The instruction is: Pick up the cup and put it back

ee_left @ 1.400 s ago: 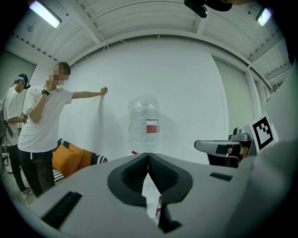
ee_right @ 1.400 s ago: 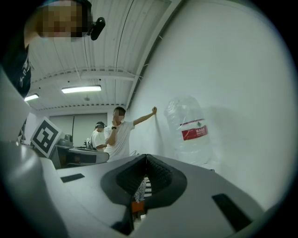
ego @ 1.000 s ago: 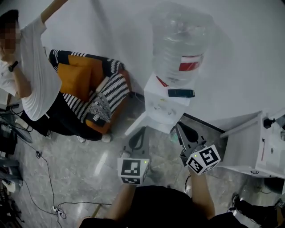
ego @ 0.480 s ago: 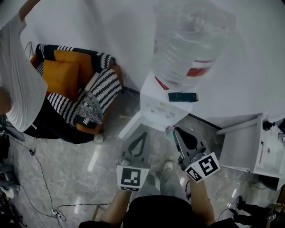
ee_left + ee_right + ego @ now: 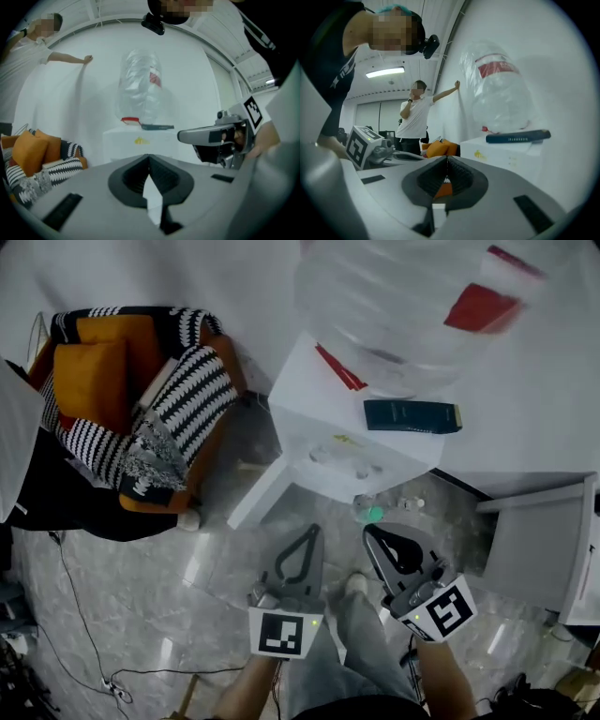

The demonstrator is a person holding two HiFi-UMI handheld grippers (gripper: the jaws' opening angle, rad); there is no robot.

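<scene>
Cup: a small clear cup (image 5: 372, 513) with a green tint stands low down at the front of the white water dispenser (image 5: 328, 442), under its overhanging top; it is too small for any detail. It is free of both tools and shows in neither gripper view.
Right hand-held gripper: the right hand-held gripper (image 5: 368, 532) is clenched, its jaws meeting at the tips with nothing between them. It points at the dispenser's front, with its tip near the cup but apart from it. Its marker cube (image 5: 448, 608) sits at the rear.
Left hand-held gripper: the left hand-held gripper (image 5: 313, 532) is likewise clenched and empty, tips together. It lies beside the right one, aimed the same way, with its own marker cube (image 5: 284, 632) behind.
Water bottle: a large clear water bottle (image 5: 403, 306) with a red label stands upside down on the dispenser's top.
Box: a dark blue oblong box (image 5: 412, 415) lies flat on the dispenser's top, just beside the bottle.
Armchair: an armchair (image 5: 192, 395) with an orange cushion (image 5: 89, 381) and black-and-white striped cloth stands against the wall, to the left of the dispenser.
Cabinet: a white cabinet (image 5: 544, 540) stands to the right.
Floor: grey polished floor (image 5: 169, 568), with cables (image 5: 84, 634) trailing at the left.
Bystander: a person in a white T-shirt (image 5: 415, 117) stands beyond the armchair with one arm stretched to the wall.
</scene>
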